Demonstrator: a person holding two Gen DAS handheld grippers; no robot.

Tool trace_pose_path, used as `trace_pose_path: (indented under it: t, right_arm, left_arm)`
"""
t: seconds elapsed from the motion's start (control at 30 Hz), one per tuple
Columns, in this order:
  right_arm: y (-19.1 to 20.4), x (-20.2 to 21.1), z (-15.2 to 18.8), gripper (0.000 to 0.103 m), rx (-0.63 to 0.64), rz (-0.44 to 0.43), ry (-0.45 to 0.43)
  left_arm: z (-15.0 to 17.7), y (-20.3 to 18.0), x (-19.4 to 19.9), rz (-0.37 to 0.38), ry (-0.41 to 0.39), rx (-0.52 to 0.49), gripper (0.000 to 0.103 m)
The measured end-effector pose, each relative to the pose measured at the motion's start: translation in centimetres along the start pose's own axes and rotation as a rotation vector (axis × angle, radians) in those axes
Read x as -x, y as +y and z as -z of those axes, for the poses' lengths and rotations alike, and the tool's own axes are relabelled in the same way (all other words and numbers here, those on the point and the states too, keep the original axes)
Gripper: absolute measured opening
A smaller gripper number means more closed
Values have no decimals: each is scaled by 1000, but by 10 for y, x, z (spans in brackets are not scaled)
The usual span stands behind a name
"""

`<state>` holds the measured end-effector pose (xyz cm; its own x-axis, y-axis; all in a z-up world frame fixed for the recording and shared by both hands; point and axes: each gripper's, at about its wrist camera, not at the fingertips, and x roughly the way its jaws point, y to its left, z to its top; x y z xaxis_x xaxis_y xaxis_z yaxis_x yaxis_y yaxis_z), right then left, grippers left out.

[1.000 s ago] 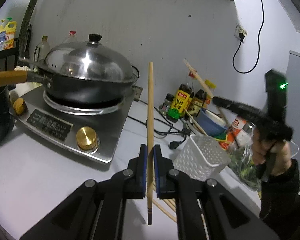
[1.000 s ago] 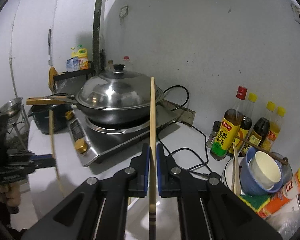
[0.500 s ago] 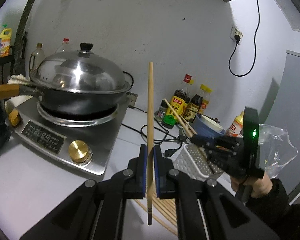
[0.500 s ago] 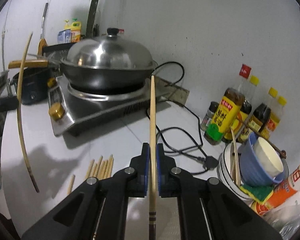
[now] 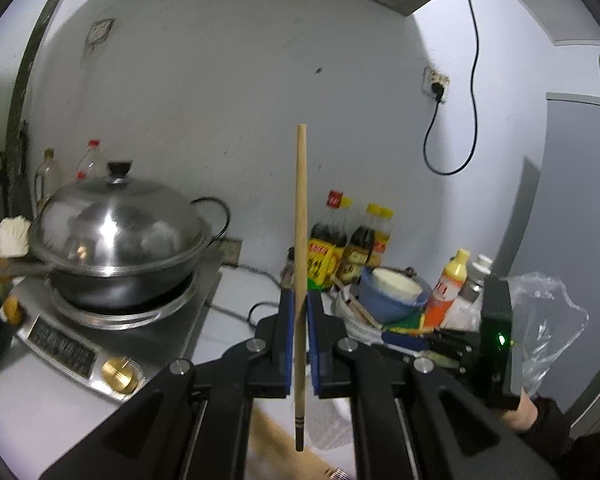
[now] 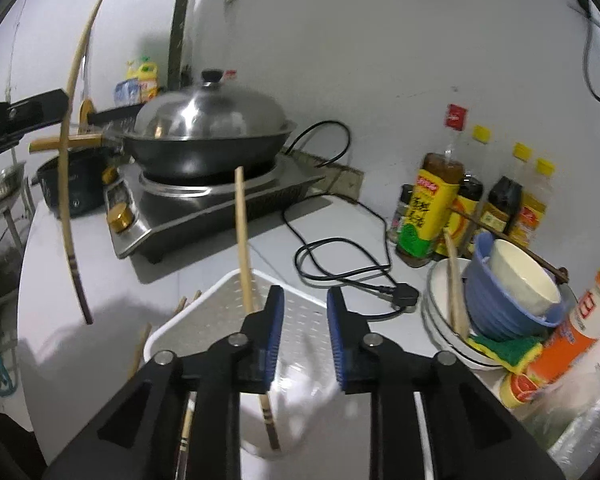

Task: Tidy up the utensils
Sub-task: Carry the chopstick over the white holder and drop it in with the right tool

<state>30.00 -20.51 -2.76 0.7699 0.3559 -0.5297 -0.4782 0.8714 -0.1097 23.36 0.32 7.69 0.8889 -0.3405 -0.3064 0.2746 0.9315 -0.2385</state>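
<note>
Right chopstick point(image 6: 244, 240) is free of the pads, leaning tilted in the white perforated basket point(image 6: 220, 320) just under the right gripper point(image 6: 305, 320), whose jaws are opening with nothing between them. Left gripper point(image 5: 299, 320) is clamped tight on a second chopstick point(image 5: 300, 240), held upright above the counter. More chopsticks point(image 6: 140, 344) lie on the counter beside the basket; wok point(image 6: 208, 136) on the cooktop behind.

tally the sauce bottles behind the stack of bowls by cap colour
red-capped sauce bottle: 1
yellow-capped sauce bottles: 3
total: 4
</note>
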Motion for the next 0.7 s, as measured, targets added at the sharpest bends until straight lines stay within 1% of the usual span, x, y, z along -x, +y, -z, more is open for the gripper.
trace_pose_path:
  t: [0.03, 0.07, 0.1, 0.2, 0.23, 0.33, 0.43, 0.5, 0.6, 0.7]
  right_arm:
    - [-4, 4, 0, 24, -8, 2, -7]
    - [-8, 10, 0, 27, -19, 3, -18]
    - [-11, 14, 0, 32, -24, 5, -26]
    - [-20, 29, 1, 42, -45, 15, -59]
    - [-23, 33, 1, 42, -52, 18, -68]
    - [-31, 44, 4, 43, -69, 34, -88]
    - [-40, 52, 8, 44, -94, 48, -101]
    - [-45, 53, 12, 46, -111, 57, -96]
    - [-53, 50, 18, 46, -143, 78, -71]
    - [-62, 48, 22, 46, -174, 95, -48]
  left_arm:
    - [-4, -3, -5, 4, 0, 3, 6]
    - [-6, -6, -9, 10, 0, 9, 6]
    - [-10, -10, -14, 21, -3, 20, 6]
    - [-15, -19, -29, 76, -2, 63, 6]
    - [-16, -24, -35, 98, -4, 72, 6]
    - [-12, -34, -52, 118, 8, 84, 6]
    - [-1, -42, -77, 135, 54, 107, 6]
    - [8, -43, -90, 133, 84, 122, 6]
    - [26, -43, -111, 100, 140, 146, 6]
    - [40, -42, -124, 79, 185, 153, 6]
